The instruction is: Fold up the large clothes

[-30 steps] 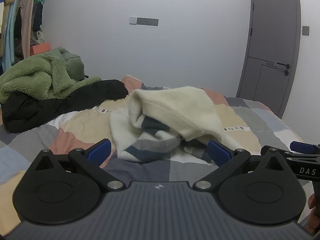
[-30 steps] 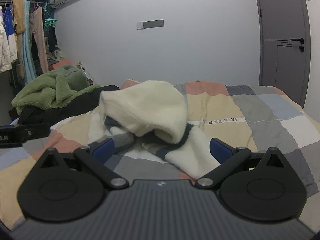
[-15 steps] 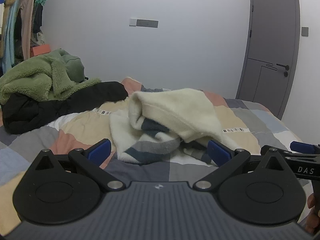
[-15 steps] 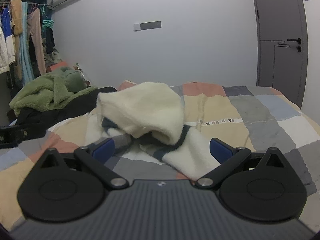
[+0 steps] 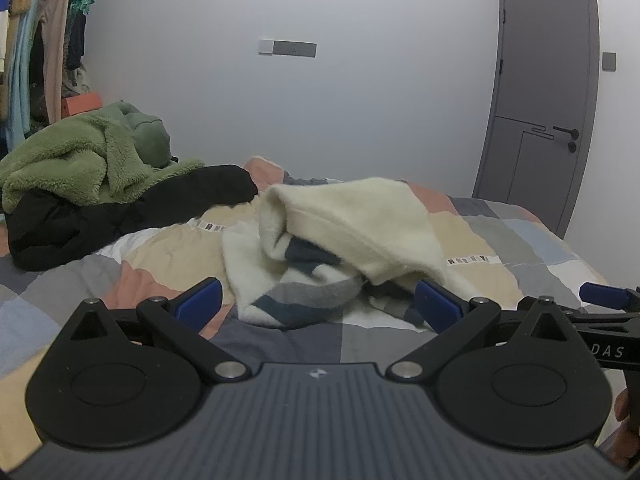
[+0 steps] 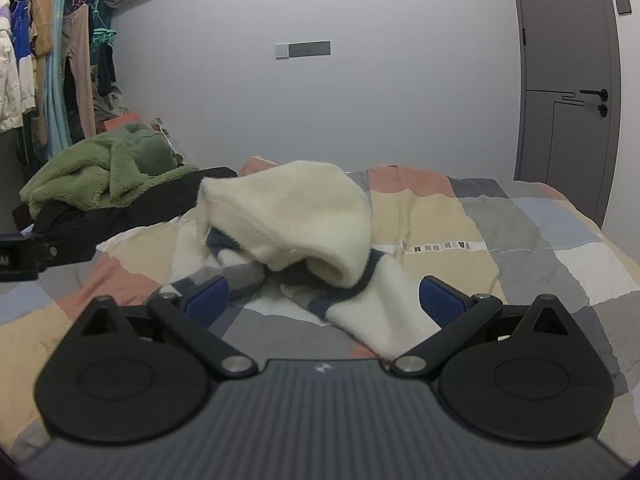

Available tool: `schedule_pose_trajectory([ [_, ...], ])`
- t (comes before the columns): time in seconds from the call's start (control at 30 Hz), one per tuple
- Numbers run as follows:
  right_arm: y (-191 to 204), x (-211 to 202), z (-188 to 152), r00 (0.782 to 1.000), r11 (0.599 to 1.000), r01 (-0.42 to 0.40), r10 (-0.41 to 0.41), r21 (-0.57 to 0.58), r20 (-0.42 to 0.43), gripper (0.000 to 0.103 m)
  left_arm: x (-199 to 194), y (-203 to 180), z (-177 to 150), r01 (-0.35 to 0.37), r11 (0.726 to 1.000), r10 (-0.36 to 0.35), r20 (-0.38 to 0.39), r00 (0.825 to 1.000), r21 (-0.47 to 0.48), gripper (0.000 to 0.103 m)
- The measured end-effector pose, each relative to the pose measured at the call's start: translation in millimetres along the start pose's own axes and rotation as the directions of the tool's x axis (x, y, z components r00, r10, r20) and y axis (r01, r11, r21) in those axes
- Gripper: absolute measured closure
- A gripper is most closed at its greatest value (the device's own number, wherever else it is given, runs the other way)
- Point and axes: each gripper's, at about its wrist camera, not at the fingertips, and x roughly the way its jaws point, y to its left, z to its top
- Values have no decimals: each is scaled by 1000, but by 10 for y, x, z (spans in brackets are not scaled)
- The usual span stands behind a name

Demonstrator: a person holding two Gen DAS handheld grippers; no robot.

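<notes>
The left gripper hangs just above the near edge of the bed, its blue-padded fingers spread wide with nothing between them. The right gripper sits level with it, just as slack and empty, with a cream sleeve end lying in the gap between its fingers but untouched by either pad. In the left wrist view the right gripper's arm juts in at the right edge, so the two tools are close side by side.

Just ahead of both lies the cream sweater, a fluffy thing with navy and grey stripes, heaped in a crumpled mound in the middle of the patchwork quilt. Its top bulges up like a hood, and striped folds spill out below toward the grippers.

Further back on the left side of the bed, a green fleece rests on top of a black garment. Beyond them clothes hang on a rail, and a grey door stands shut at the right.
</notes>
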Motion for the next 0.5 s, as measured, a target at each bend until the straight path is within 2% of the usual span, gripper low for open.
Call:
schedule_pose_trajectory([
  [0.33, 1, 11, 1, 999, 1000, -8, 9, 22, -35, 0, 10, 19, 13, 16, 1000, -17, -17, 1000, -14, 0],
  [0.5, -44, 28, 40, 998, 997, -50, 51, 51, -35, 0, 139, 36, 100, 16, 1000, -16, -31, 999, -12, 0],
])
